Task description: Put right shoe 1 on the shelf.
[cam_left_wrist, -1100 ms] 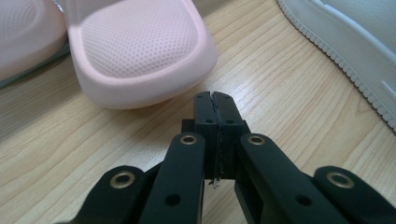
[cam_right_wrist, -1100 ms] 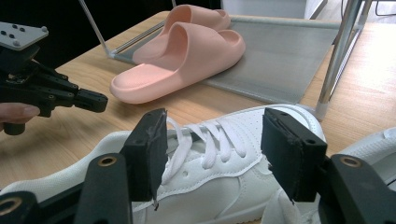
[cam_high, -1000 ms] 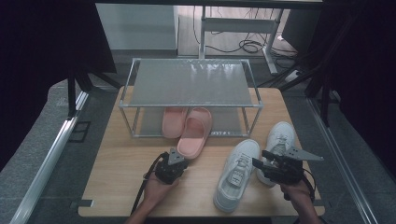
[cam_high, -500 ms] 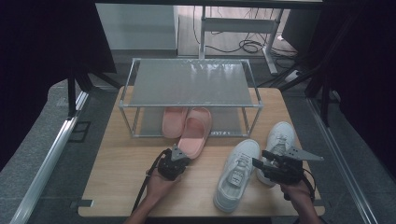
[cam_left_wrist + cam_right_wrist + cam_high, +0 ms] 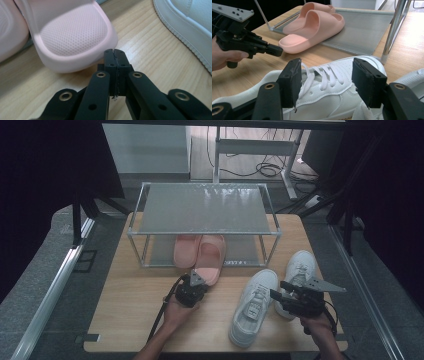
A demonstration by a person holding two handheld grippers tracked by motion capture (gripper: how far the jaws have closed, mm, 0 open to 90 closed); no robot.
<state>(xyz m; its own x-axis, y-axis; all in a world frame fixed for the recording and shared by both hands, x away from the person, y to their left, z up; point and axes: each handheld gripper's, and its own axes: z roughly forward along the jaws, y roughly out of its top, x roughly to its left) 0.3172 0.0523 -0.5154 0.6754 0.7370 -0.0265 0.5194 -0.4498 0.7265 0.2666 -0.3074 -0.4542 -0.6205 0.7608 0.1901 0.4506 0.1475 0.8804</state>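
1. Pink slipper (image 5: pixel 211 259) lies half under the wire rack (image 5: pixel 202 209), heel end jutting onto the wooden table (image 5: pixel 130 305), beside its twin (image 5: pixel 185 250).
2. Left gripper (image 5: pixel 196 282) sits at that heel, jaws pressed together on nothing, tips just short of the rim.
3. Right gripper (image 5: pixel 274 295) holds its jaws wide apart over the laces of the near white sneaker (image 5: pixel 252 305).
4. Another sneaker (image 5: pixel 300 270) lies just right of it.

Pink slipper (image 5: pixel 75 37), sole down, heel on table, toe on rack's lower shelf
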